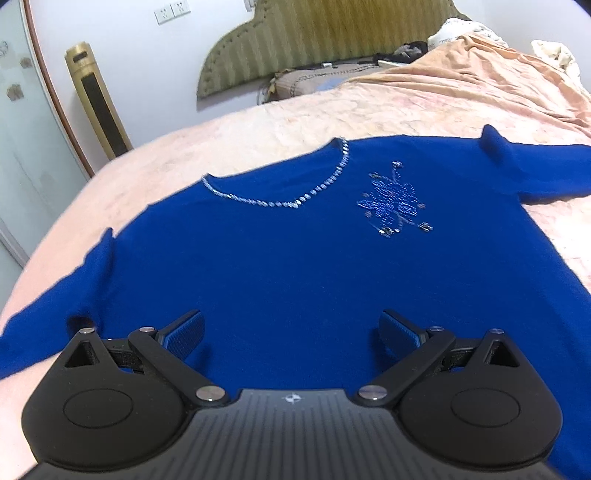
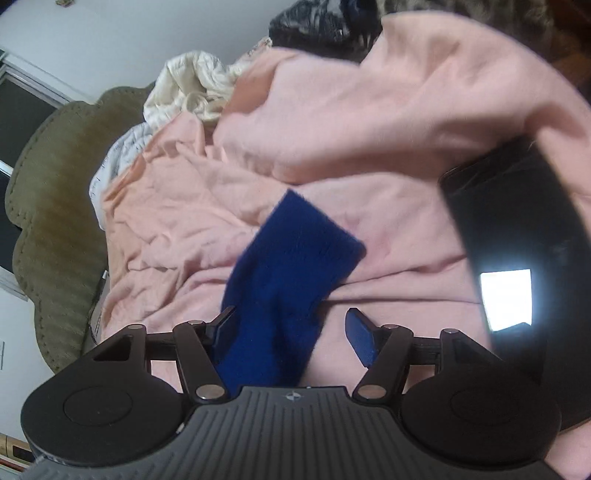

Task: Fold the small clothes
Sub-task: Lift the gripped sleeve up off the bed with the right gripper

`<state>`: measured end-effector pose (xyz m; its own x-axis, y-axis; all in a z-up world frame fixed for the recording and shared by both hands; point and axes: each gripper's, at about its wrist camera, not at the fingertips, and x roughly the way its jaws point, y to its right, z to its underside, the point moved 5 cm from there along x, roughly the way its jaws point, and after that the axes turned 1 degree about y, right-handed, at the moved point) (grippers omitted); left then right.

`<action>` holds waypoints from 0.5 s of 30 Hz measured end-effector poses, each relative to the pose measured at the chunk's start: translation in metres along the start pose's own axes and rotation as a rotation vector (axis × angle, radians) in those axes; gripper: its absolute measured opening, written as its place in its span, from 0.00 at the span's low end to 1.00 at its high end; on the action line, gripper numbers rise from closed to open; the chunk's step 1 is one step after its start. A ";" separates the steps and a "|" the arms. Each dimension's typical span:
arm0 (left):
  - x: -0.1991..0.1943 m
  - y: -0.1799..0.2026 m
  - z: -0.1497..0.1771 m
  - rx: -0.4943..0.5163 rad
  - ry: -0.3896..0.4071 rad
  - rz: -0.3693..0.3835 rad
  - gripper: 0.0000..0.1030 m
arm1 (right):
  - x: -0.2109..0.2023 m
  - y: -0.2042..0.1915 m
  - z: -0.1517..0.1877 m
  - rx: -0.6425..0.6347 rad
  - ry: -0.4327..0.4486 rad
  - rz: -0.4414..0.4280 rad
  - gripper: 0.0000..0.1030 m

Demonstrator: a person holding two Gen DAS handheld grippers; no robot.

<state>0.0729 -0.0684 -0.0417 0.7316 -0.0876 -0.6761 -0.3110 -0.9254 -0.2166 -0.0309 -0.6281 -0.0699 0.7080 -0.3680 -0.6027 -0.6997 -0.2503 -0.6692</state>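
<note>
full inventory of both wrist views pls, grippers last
sweater: 1, royal blue, flat on the bed, front up
sleeve end: 1, blue, between the right gripper's open jaws
bed cover: 1, peach-pink, under the sweater
quilt: 1, cream, bunched near the headboard
headboard: 1, olive green, against the wall
tower fan: 1, gold, beside the bed
wall sockets: 2, white, on the wall
left gripper: 1, black, open above the sweater
right gripper: 1, black, open

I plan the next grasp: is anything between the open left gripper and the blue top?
Nothing visible. The left gripper hangs open just over the blue top, which lies spread on the bed.
</note>
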 end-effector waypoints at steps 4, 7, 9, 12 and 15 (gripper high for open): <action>-0.007 -0.001 0.001 0.045 0.029 -0.043 0.99 | 0.015 -0.008 -0.011 0.010 0.071 -0.027 0.56; -0.005 -0.009 0.000 0.022 0.020 -0.054 0.99 | 0.015 -0.013 -0.012 0.001 0.025 -0.048 0.10; -0.002 -0.013 -0.001 -0.017 0.001 -0.031 0.99 | 0.007 -0.019 -0.013 -0.002 0.013 -0.076 0.10; -0.001 -0.014 -0.002 -0.038 -0.010 -0.004 0.99 | -0.019 -0.033 -0.021 -0.048 0.059 -0.100 0.09; -0.006 -0.014 -0.005 -0.005 0.022 -0.047 0.99 | -0.050 -0.053 -0.032 -0.145 0.178 -0.055 0.09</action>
<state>0.0761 -0.0567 -0.0314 0.7584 -0.0522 -0.6497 -0.2732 -0.9305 -0.2441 -0.0318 -0.6249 0.0096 0.7265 -0.4992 -0.4722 -0.6759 -0.3953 -0.6219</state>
